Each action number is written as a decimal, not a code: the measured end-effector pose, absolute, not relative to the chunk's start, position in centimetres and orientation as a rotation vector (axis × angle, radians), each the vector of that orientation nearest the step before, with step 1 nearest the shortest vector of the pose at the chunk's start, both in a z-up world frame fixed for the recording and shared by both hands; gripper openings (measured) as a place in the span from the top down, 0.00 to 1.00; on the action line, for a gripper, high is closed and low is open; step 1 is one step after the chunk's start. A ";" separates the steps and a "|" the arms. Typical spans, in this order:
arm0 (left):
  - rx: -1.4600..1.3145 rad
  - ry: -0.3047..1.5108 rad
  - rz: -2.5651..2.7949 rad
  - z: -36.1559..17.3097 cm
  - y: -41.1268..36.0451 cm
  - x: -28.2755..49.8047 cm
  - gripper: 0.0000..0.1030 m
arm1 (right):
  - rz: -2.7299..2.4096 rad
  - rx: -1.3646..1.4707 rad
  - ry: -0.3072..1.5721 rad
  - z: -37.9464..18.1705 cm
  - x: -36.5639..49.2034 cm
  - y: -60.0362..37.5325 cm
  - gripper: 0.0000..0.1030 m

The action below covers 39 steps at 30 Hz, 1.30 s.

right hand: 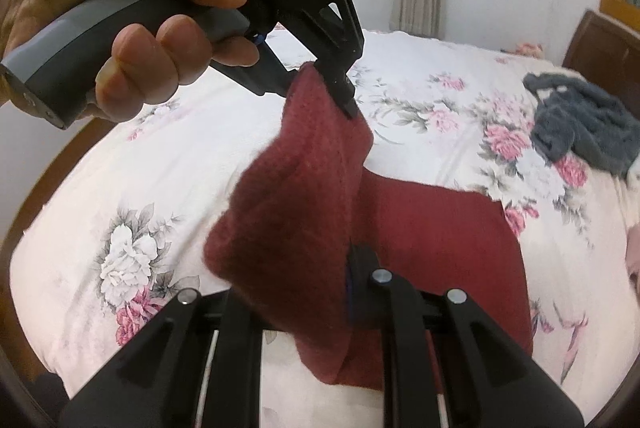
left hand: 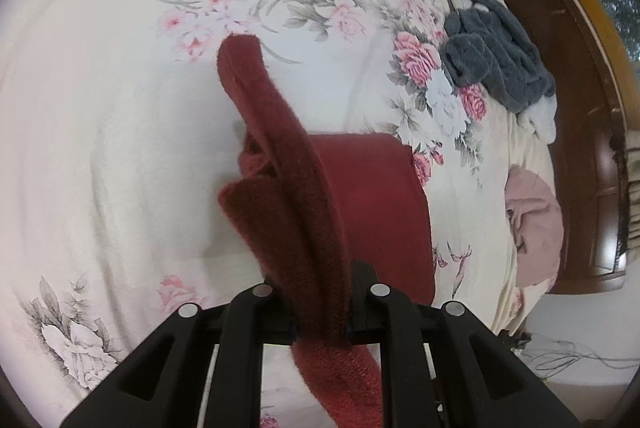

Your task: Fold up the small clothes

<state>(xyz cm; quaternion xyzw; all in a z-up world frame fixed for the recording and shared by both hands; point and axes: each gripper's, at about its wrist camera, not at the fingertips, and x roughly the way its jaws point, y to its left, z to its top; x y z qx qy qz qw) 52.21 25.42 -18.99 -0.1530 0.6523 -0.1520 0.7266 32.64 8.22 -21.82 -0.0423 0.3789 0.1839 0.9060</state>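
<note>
A dark red knitted garment (left hand: 380,204) lies partly flat on the floral bedspread (left hand: 120,108), with one edge lifted. In the left wrist view my left gripper (left hand: 320,312) is shut on that raised edge, and a fold of the cloth stands up in front of the camera. In the right wrist view my right gripper (right hand: 320,296) is shut on the red garment (right hand: 440,240) at another point on the same edge; its left finger is hidden by cloth. A hand (right hand: 132,8) holds the left gripper (right hand: 345,100), which pinches the garment's upper corner above the bed.
A grey fluffy garment (left hand: 492,44) (right hand: 588,128) lies bunched near the bed's far side, with a pink garment (left hand: 532,224) beside it. A dark wooden headboard (left hand: 580,108) borders the bed (right hand: 400,88). Cables (left hand: 568,356) lie on the floor.
</note>
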 end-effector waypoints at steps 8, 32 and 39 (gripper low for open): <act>-0.237 1.474 -0.317 -20.0 19.7 53.0 0.86 | 0.408 0.039 0.817 -23.2 33.1 4.2 0.86; 0.087 1.579 -0.209 -28.2 4.8 53.2 0.86 | 0.399 0.437 0.885 -31.7 32.0 -7.9 0.86; 0.184 1.584 -0.114 -29.6 1.8 53.0 0.86 | 0.441 0.544 0.870 -33.4 31.3 -9.8 0.86</act>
